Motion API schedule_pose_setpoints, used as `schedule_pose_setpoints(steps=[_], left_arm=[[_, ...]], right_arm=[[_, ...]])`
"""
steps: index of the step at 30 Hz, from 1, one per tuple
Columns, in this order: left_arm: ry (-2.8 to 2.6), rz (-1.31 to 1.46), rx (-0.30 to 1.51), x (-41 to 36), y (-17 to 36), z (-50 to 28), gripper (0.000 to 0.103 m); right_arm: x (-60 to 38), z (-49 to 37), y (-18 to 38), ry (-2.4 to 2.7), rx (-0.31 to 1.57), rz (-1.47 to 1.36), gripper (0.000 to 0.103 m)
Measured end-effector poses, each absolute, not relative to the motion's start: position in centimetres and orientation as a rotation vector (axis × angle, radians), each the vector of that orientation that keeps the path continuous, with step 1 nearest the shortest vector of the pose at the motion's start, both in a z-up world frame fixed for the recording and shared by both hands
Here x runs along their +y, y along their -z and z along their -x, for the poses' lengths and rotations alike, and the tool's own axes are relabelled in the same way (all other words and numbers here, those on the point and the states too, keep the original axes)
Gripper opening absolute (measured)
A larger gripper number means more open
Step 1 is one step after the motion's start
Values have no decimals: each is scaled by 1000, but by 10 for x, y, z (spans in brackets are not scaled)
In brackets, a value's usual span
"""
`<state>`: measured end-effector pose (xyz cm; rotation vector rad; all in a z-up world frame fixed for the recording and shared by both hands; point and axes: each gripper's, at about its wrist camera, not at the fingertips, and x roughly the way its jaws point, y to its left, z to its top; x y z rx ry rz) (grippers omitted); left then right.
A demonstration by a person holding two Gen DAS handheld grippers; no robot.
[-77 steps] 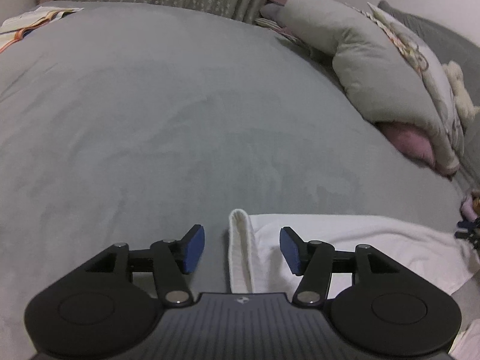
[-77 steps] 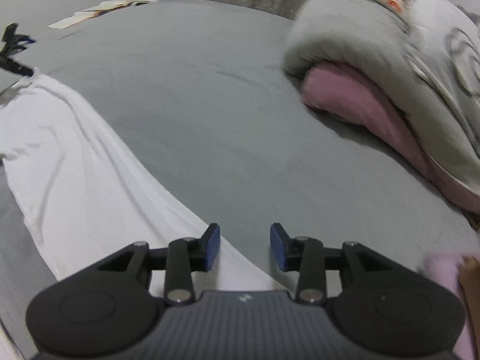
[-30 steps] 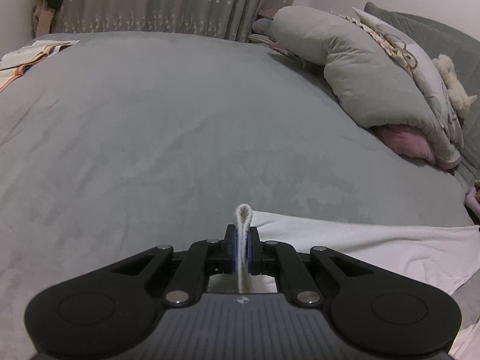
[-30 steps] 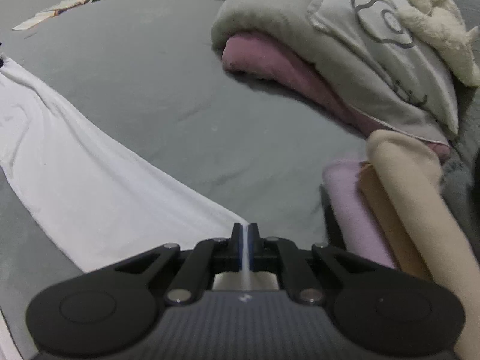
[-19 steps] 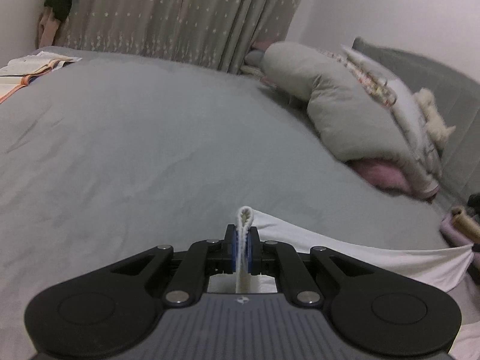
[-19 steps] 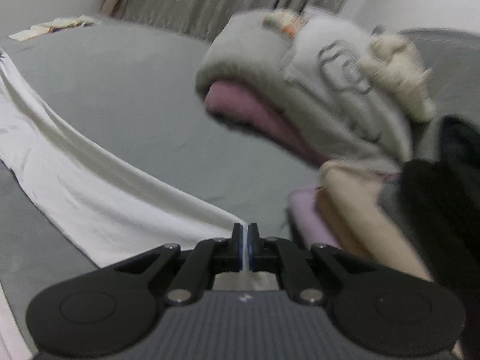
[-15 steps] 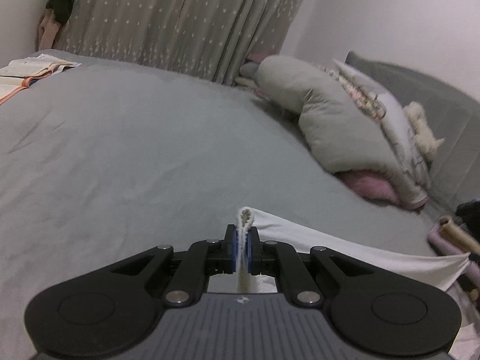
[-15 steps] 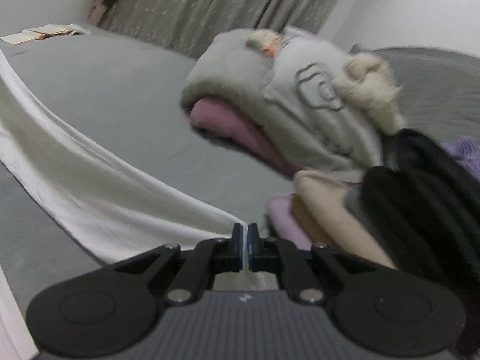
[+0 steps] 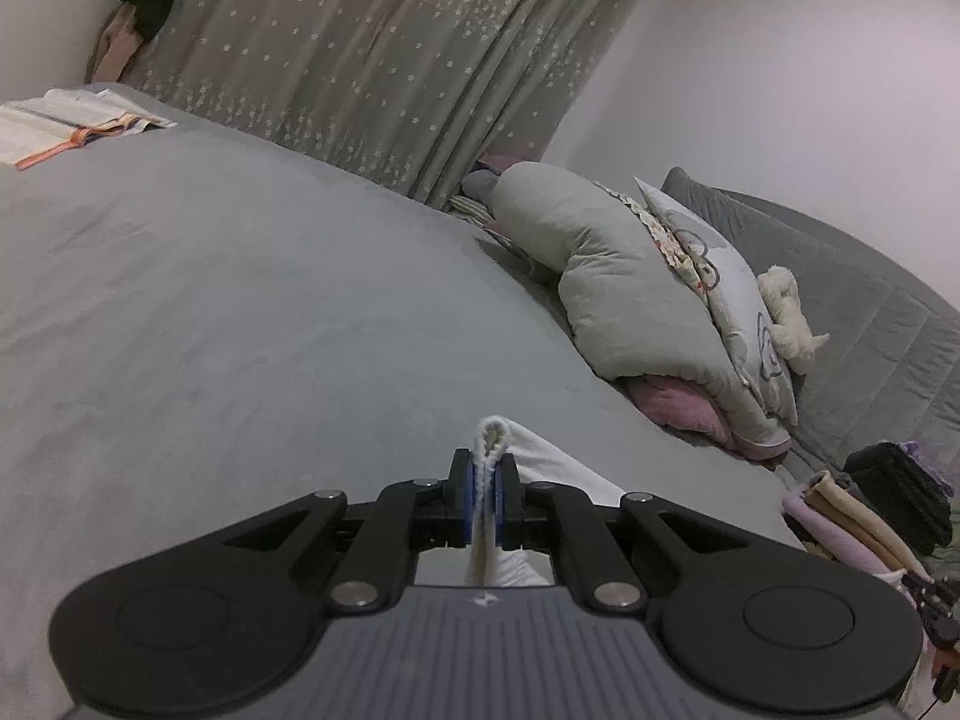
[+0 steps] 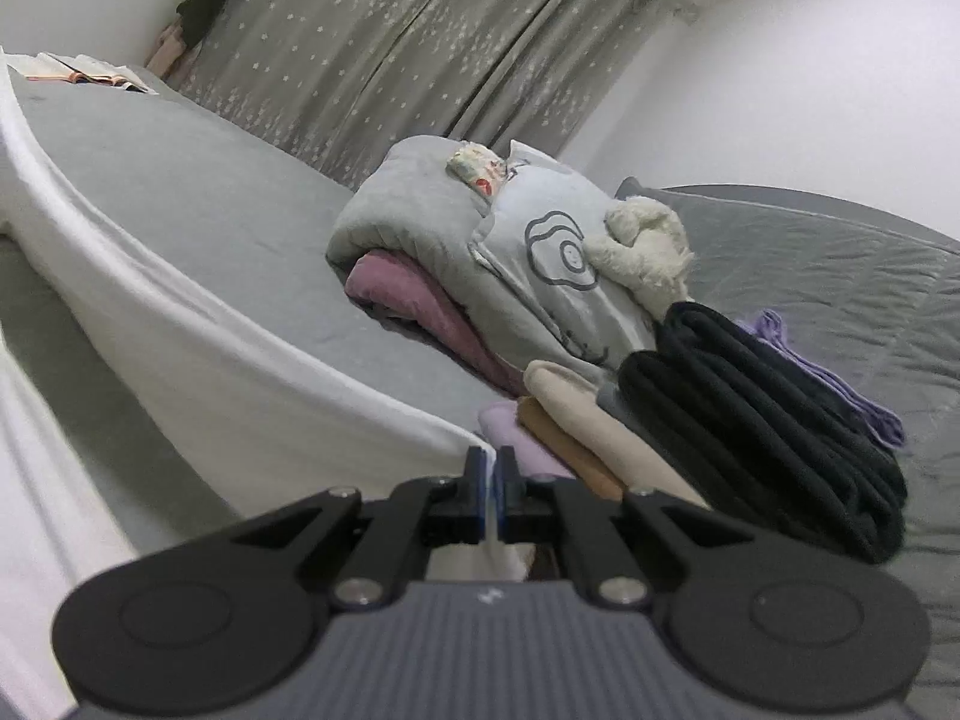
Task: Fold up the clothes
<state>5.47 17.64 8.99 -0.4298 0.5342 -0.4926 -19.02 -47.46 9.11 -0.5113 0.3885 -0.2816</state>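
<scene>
A white garment (image 10: pixel 198 360) is held up above the grey bed (image 9: pixel 210 300), stretched taut between both grippers. My left gripper (image 9: pixel 487 483) is shut on a folded white hem that sticks up between its blue pads. My right gripper (image 10: pixel 491 480) is shut on the thin opposite corner of the white garment, whose cloth sweeps away to the left in a long band. The part of the white garment (image 9: pixel 558 462) seen from the left wrist runs off to the right behind the gripper body.
A grey duvet and pillow heap (image 10: pixel 480 258) with a pink blanket (image 10: pixel 420 300) and a cream plush toy (image 10: pixel 648 240) lies at the head of the bed. Folded lilac, tan and cream cloths (image 10: pixel 570 414) and a black garment (image 10: pixel 768 420) are stacked right of my right gripper. Star-patterned curtains (image 9: pixel 360 60) hang behind. Open book (image 9: pixel 66 126) far left.
Both grippers, earlier open over the garment lying flat, have shut on its edges and risen, lifting the cloth off the bed. The views have tilted up toward curtains and wall.
</scene>
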Motion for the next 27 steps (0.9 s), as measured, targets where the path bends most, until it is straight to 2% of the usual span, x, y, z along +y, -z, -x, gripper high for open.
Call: schedule_pose_setpoints(steps=[16,27], left_arm=[[462,318,607,174,-69,-12,5],[442,235,638,176,-61,5,5]], right_arm=[[-440,262,-52,290,369,551,2],[-429,290,-45,293,371,521,2]])
